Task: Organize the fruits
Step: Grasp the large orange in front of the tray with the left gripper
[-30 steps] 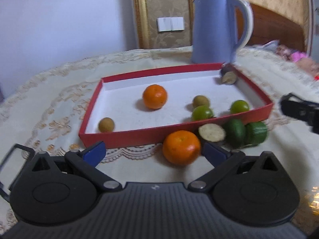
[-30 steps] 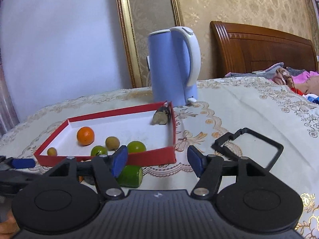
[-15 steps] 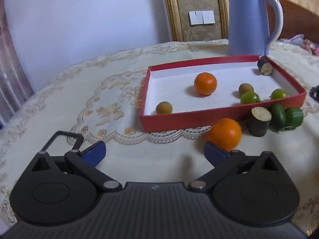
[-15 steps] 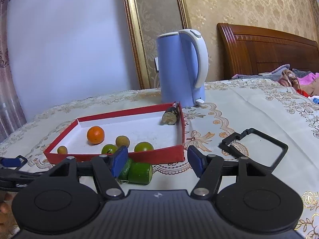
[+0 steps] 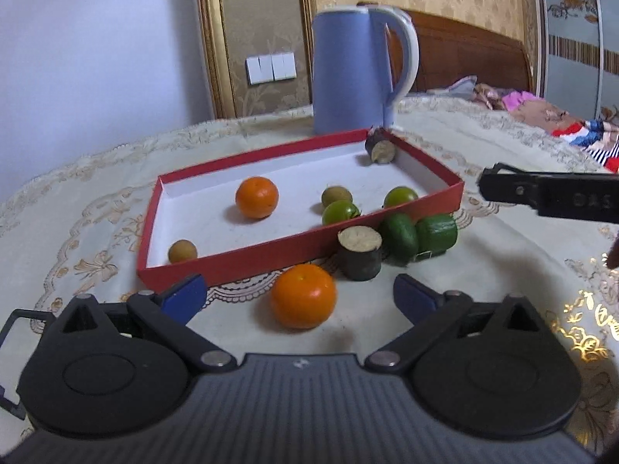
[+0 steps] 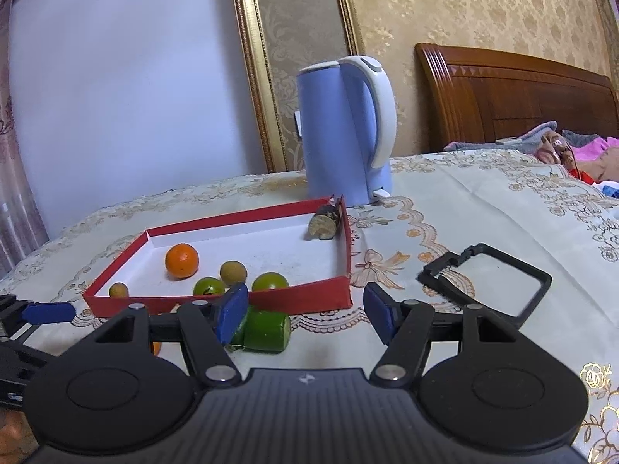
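Note:
A red tray point(image 5: 247, 249) point(image 6: 309, 294) holds an orange point(image 5: 257, 197), two green fruits point(image 5: 339, 212), two small brown fruits point(image 5: 182, 251) and a dark cut piece point(image 5: 381, 149) in its far corner. In front of the tray lie an orange point(image 5: 303, 295), a dark cut stub point(image 5: 359, 252) and two green pieces point(image 5: 418, 235) point(image 6: 267, 331). My left gripper point(image 5: 297, 297) is open, its blue fingers either side of the loose orange. My right gripper point(image 6: 305, 311) is open and empty, just right of the green pieces.
A blue kettle point(image 5: 358, 67) point(image 6: 346, 131) stands behind the tray on the embroidered tablecloth. The right gripper's black frame point(image 5: 549, 193) juts in at the right of the left wrist view. A bed with clothes point(image 6: 561, 147) lies behind the table.
The left gripper has swung back right and closer, so the loose orange now sits between its open fingers. The right gripper has edged forward slightly.

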Demonstrator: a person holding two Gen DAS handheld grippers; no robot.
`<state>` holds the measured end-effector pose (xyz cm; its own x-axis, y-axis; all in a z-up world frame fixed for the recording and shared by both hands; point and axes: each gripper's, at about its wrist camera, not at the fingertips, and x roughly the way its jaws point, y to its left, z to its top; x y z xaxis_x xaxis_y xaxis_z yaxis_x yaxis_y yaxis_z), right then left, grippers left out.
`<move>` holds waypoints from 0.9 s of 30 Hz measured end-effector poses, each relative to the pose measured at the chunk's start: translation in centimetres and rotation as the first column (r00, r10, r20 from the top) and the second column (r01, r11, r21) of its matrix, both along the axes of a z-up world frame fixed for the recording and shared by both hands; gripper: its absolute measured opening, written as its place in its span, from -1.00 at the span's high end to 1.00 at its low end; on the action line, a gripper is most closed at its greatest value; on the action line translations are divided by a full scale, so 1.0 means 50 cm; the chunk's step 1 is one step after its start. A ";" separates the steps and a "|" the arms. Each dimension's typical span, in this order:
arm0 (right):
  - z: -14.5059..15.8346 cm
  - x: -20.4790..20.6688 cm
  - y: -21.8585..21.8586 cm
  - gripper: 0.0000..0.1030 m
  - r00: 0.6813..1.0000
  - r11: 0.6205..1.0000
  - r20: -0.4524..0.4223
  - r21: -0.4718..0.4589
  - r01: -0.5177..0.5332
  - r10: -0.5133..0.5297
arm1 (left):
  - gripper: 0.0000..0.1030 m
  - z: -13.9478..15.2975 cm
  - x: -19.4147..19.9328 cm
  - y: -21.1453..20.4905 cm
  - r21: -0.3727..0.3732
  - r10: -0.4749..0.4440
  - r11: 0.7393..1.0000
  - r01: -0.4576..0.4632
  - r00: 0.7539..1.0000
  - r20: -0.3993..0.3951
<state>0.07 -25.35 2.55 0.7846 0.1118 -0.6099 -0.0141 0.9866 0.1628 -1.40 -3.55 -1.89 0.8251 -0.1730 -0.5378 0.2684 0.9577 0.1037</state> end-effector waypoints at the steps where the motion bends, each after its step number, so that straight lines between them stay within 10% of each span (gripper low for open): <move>1: -0.001 -0.001 0.000 -0.27 1.000 1.000 0.000 0.000 -0.001 0.001 | -0.78 -0.002 0.007 -0.001 -0.009 -0.004 1.000 0.004 1.000 -0.015; 11: -0.008 -0.004 -0.004 -0.27 1.000 1.000 -0.013 0.000 0.000 0.000 | -0.58 -0.031 0.055 0.007 -0.046 0.019 0.999 -0.024 0.995 -0.101; 20: -0.014 -0.003 0.008 -0.27 0.999 0.999 -0.027 -0.013 -0.031 0.030 | 0.21 -0.040 0.066 0.014 -0.069 0.017 0.997 -0.027 0.990 -0.138; 27: -0.022 -0.004 0.021 -0.27 0.997 0.998 -0.037 -0.026 -0.062 0.061 | 0.23 -0.036 0.065 0.022 -0.096 0.030 0.994 -0.045 0.989 -0.147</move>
